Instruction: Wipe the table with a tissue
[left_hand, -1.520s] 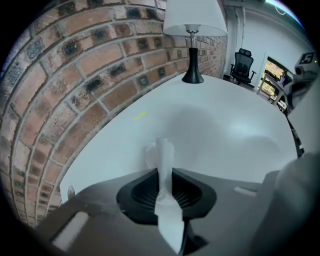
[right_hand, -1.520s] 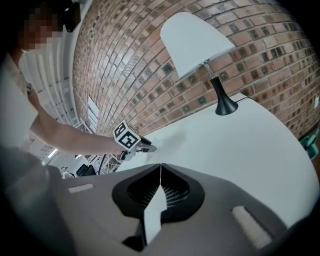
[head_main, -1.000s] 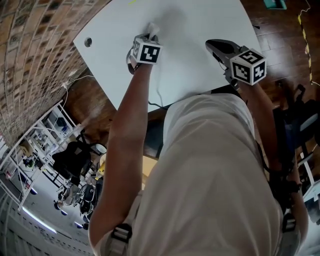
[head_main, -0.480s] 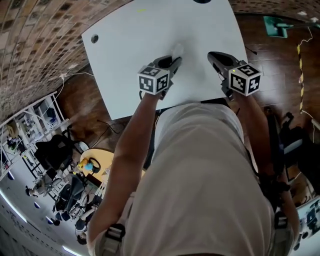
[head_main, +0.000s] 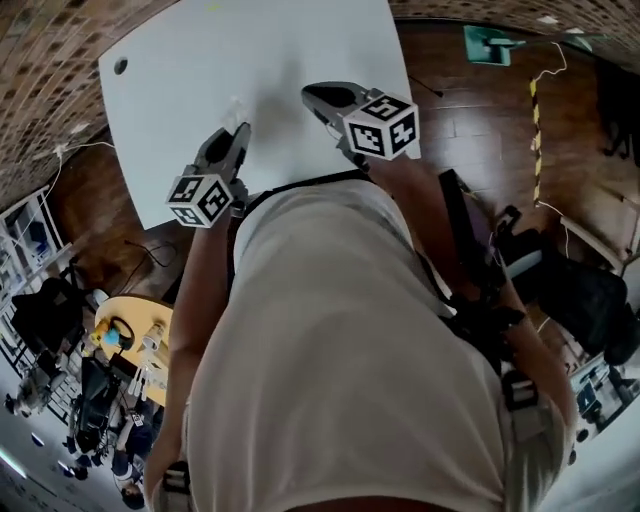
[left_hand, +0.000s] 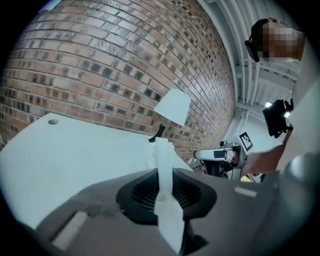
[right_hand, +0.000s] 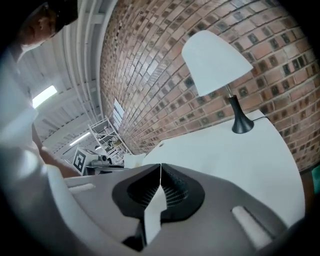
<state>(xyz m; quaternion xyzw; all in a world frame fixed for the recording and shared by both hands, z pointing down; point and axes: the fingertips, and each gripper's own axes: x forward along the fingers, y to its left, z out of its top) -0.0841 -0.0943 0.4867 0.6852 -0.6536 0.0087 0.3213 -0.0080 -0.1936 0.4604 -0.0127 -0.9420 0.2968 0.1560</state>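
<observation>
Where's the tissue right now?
In the left gripper view the tissue is pinched in the fingers of the left gripper, over the near-left table edge, lamp beyond.

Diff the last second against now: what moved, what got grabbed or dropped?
The left gripper pulled back from mid-table to the near edge of the table and lifted, so the tissue no longer presses on the surface. Nothing was grabbed or let go: its jaws stay clamped on the tissue. The right gripper stayed by the near edge, jaws shut and empty.

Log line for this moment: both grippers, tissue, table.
left gripper: shut on tissue | right gripper: shut, empty | table: lamp standing on it
</observation>
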